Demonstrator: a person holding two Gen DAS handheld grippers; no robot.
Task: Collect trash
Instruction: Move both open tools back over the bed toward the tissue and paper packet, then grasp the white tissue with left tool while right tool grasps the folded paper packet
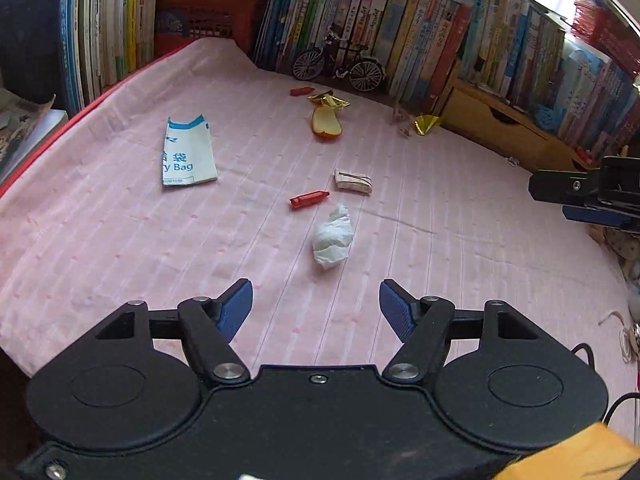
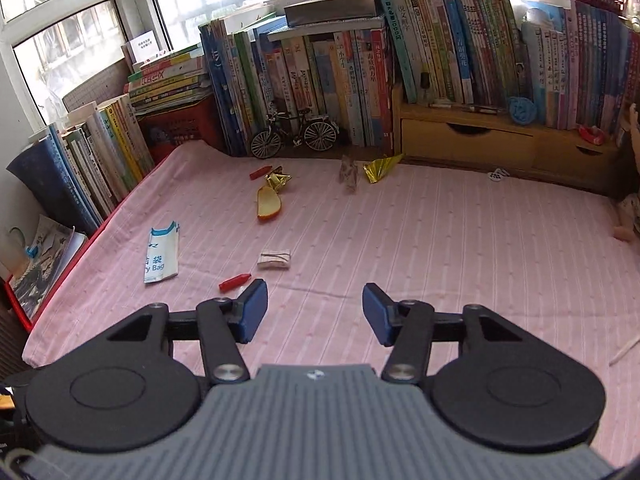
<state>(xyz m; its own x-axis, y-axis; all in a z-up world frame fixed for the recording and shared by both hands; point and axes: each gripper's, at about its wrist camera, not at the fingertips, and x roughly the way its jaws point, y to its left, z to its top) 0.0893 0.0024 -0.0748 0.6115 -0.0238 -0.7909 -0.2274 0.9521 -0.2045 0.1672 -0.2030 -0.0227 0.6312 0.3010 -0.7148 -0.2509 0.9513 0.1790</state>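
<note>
Left wrist view: the left hand-held gripper point(image 1: 316, 304) hangs tilted down over the pink striped cloth point(image 1: 120, 260) covering the desk, its blue pads spread with nothing between them. Just beyond them lies a crumpled white tissue point(image 1: 333, 237), then a small red tube-shaped wrapper point(image 1: 309, 199) and a folded beige paper scrap point(image 1: 353, 181). Further back sit an orange-skinned fruit peel point(image 1: 326, 123) and crinkled gold foil point(image 1: 329, 101). A flat white-and-blue paper bag point(image 1: 188, 152) lies at left, well apart from the scraps; whether anything is inside it cannot be told. At the right edge the right hand-held gripper point(image 1: 588, 200) shows partly.

Right wrist view: the right hand-held gripper point(image 2: 315, 312) also points downward over the cloth point(image 2: 440, 240), pads apart and empty. The red wrapper point(image 2: 235, 282) lies just beside its left pad; the beige scrap point(image 2: 274, 259), peel point(image 2: 269, 204), foil point(image 2: 277, 181) and paper bag point(image 2: 161, 255) lie beyond. A wooden drawer unit point(image 2: 460, 140) under the books has its drawers closed.
</note>
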